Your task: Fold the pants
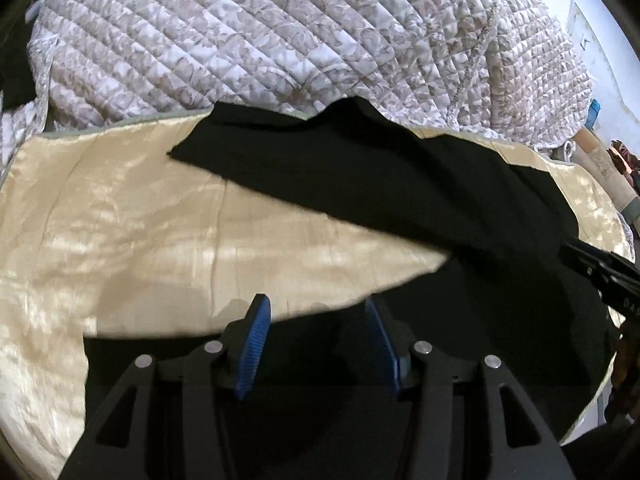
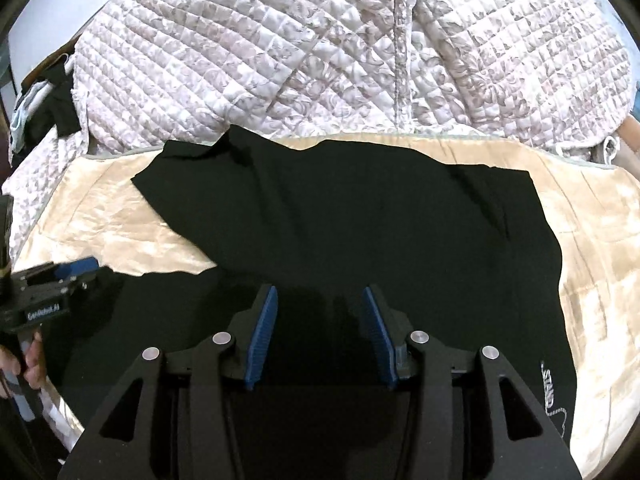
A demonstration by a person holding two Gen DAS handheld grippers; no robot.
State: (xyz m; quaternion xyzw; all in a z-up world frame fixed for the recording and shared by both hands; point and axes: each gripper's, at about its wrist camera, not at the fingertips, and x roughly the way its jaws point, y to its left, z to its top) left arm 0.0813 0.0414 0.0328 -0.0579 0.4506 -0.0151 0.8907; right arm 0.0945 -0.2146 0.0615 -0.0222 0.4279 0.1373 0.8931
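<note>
The black pants (image 2: 360, 220) lie spread on the cream satin cover (image 1: 120, 220), in front of the quilted bedspread (image 2: 320, 60). Judging by the bent, overlapping shape, maybe 1 rough fold exists; squaring and the final folds are left. Both grippers hover low over the pants' near edge: the left gripper (image 1: 316, 320) and right gripper (image 2: 318, 308) gape wide, holding nothing.
</note>
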